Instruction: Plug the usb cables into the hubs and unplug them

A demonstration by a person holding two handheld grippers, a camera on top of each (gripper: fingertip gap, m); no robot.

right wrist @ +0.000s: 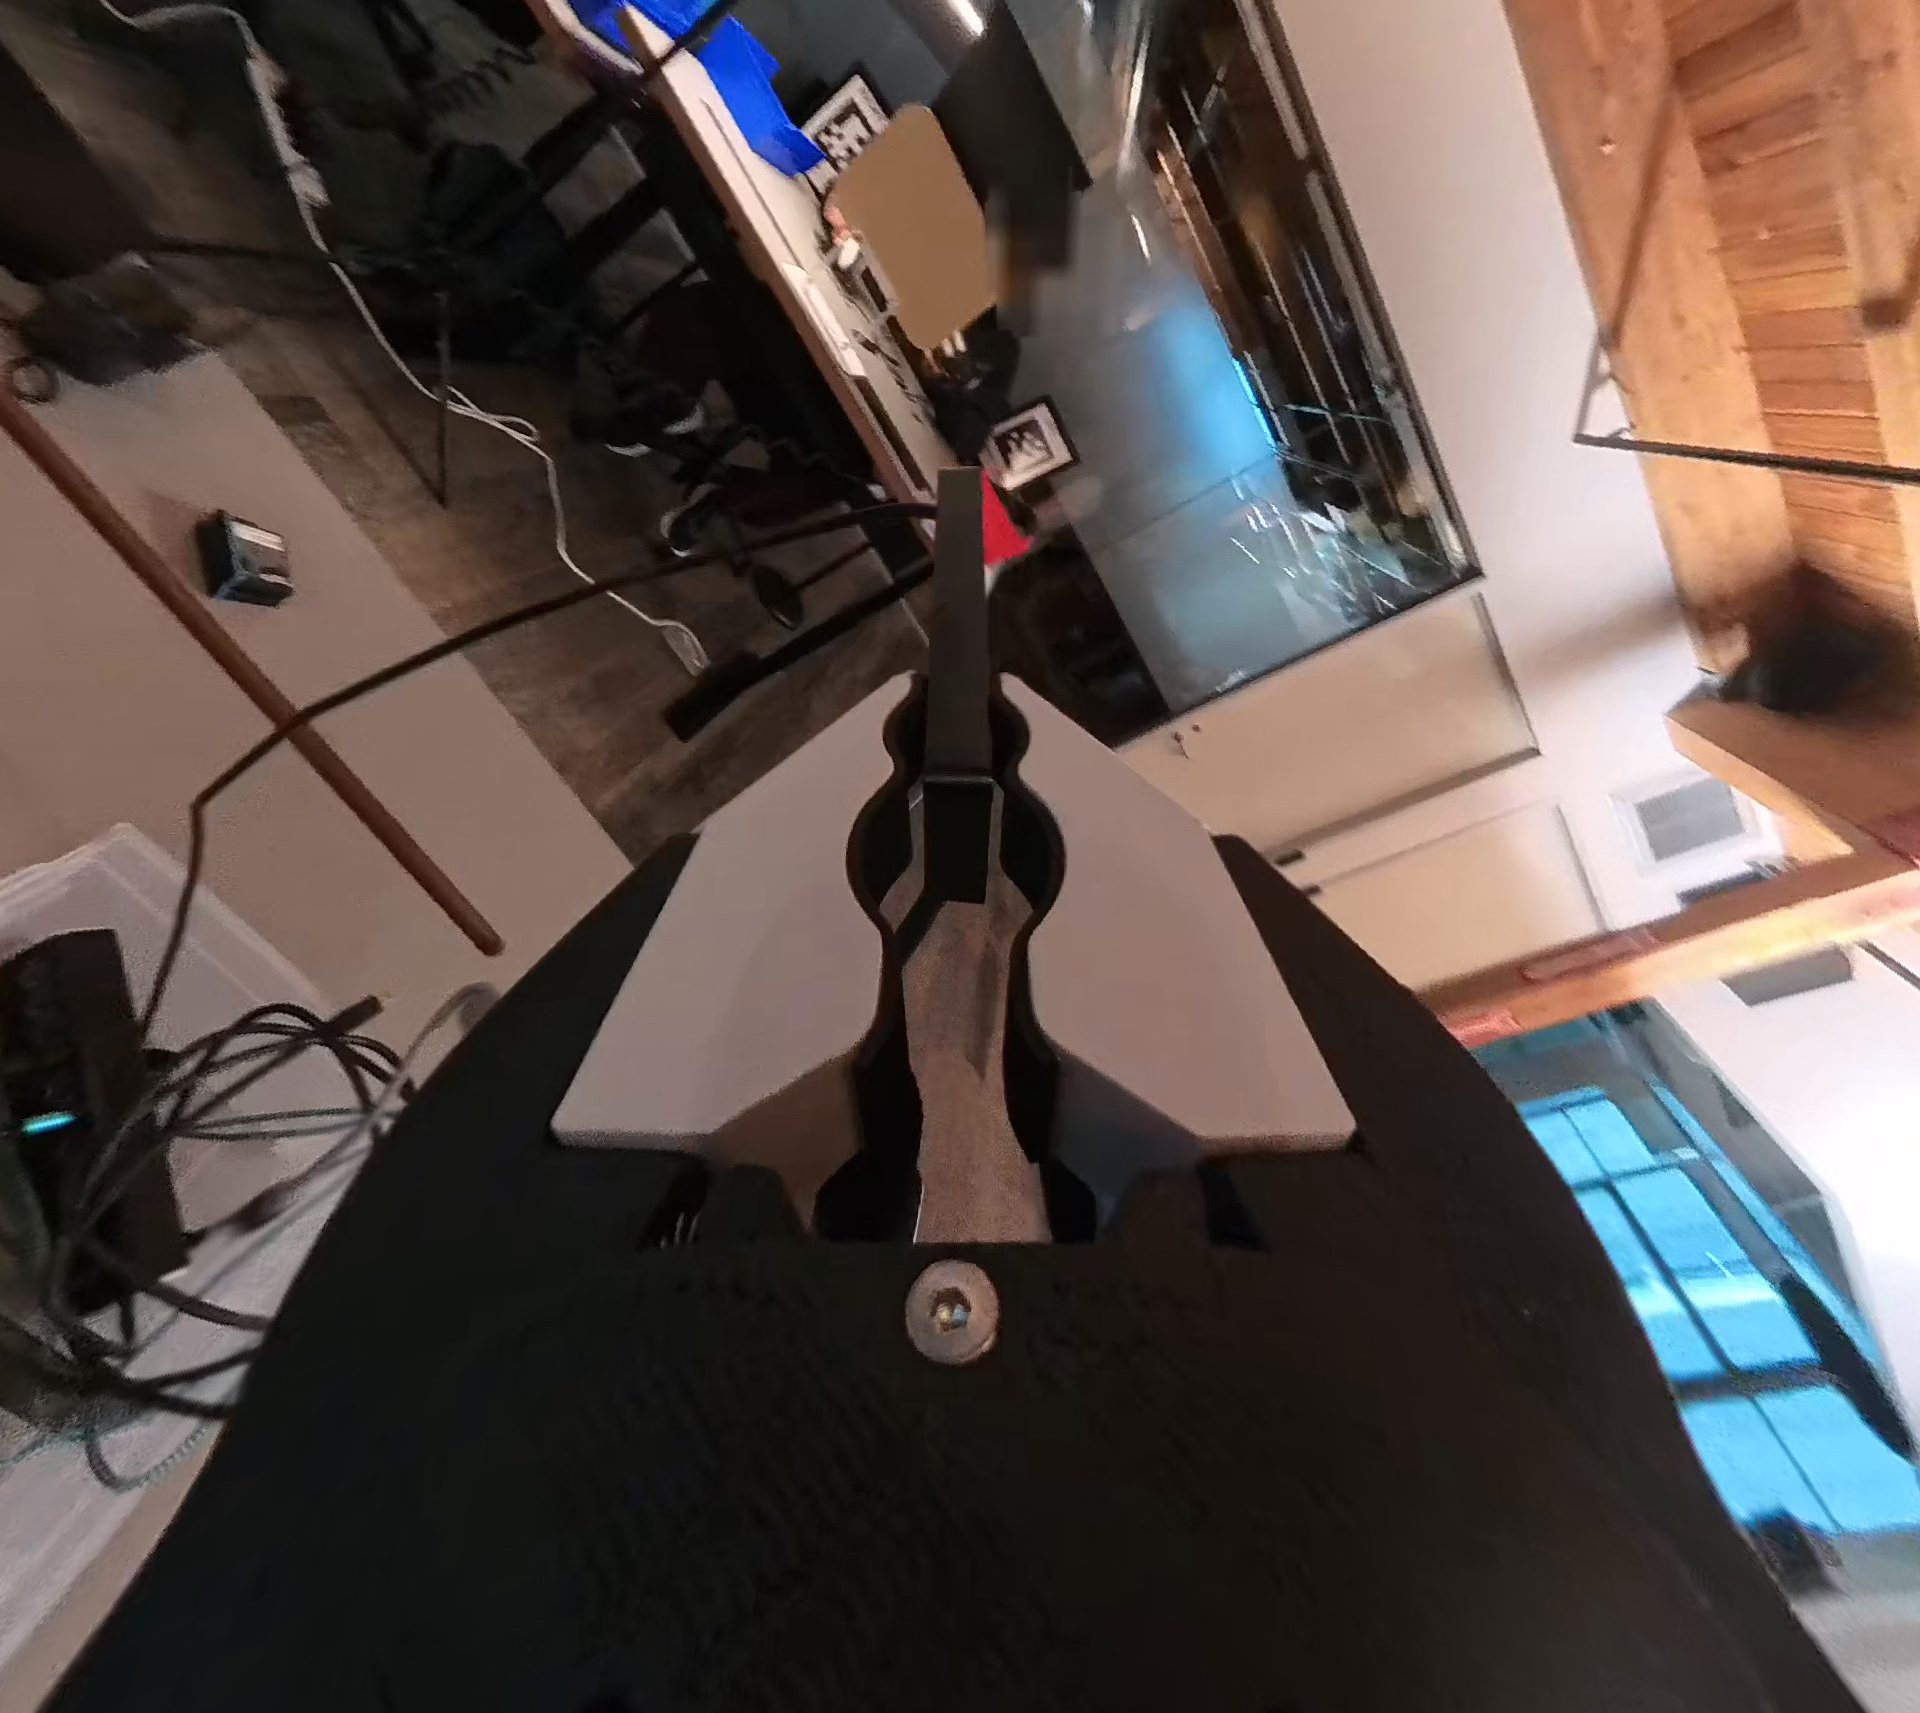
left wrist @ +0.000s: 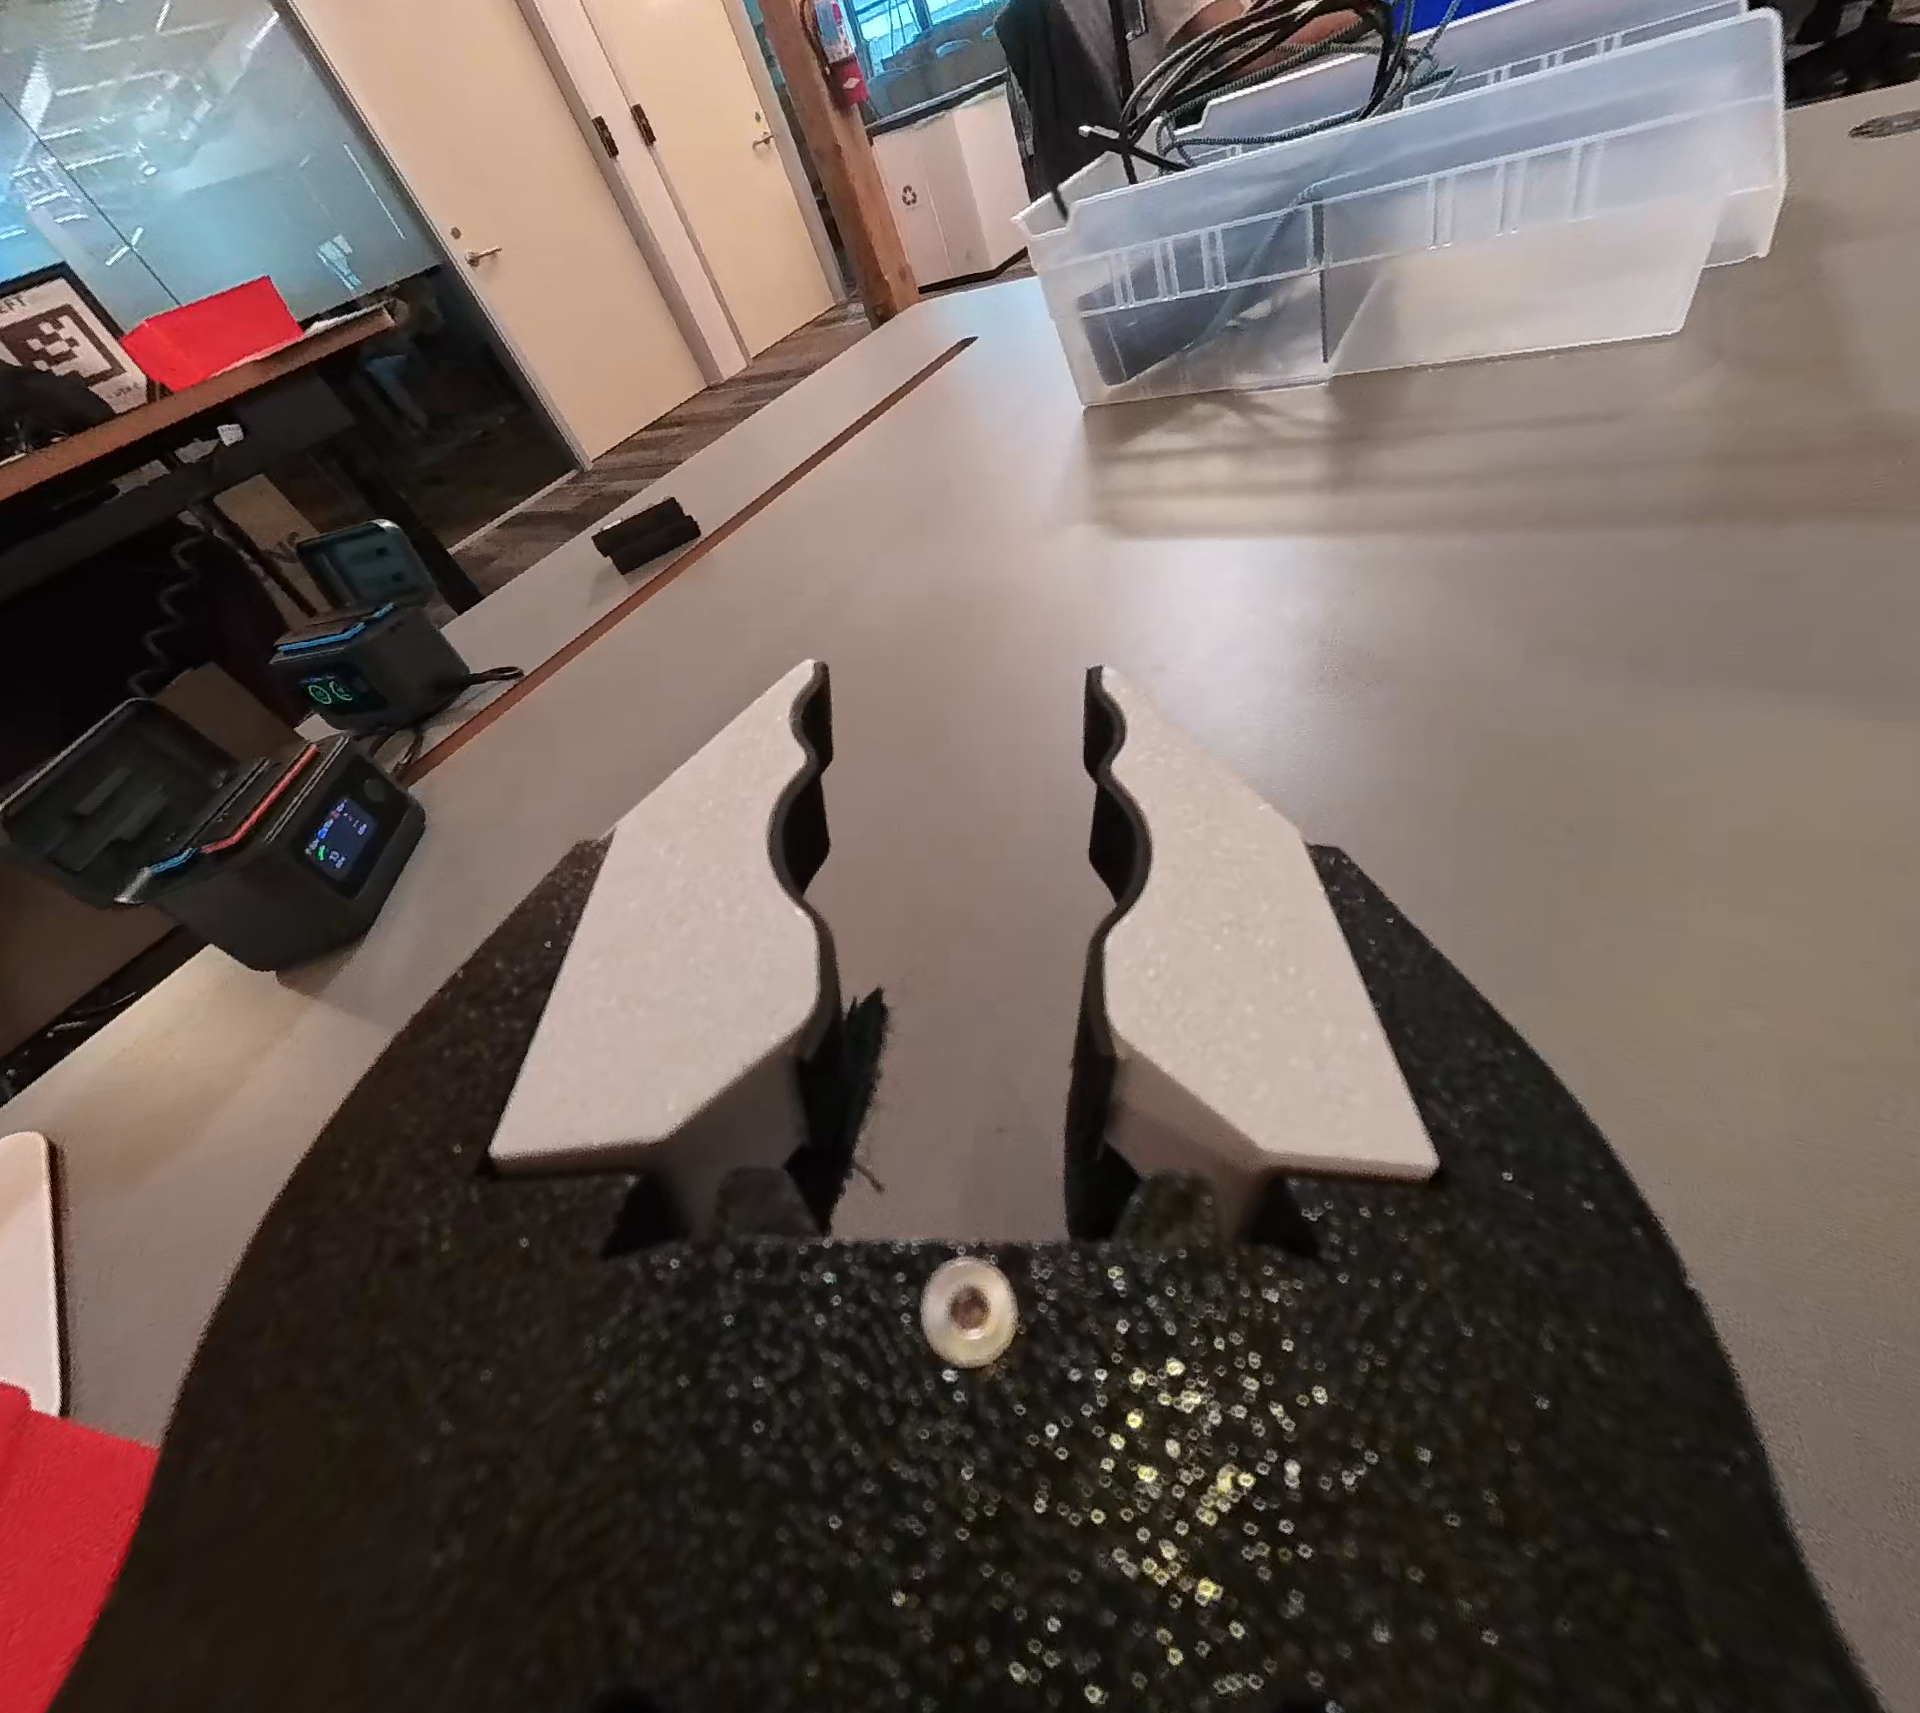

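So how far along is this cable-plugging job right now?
Early, it seems. In hand: the right gripper is shut on a flat black hub with one cable trailing from it, lifted off the table. The left gripper is open and empty. Left: more cables sit tangled in the clear bin.

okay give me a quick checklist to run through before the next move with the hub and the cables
1. Right gripper shut on the black hub: ok.
2. Hub's cable trailing free toward the table: ok.
3. Left gripper open and empty, ready for a cable: ok.
4. Loose cables reachable in the clear bin: ok.
5. Hub ports facing the left gripper: cannot tell.
6. Right wrist view steady: not ok, it is blurred and tilted.
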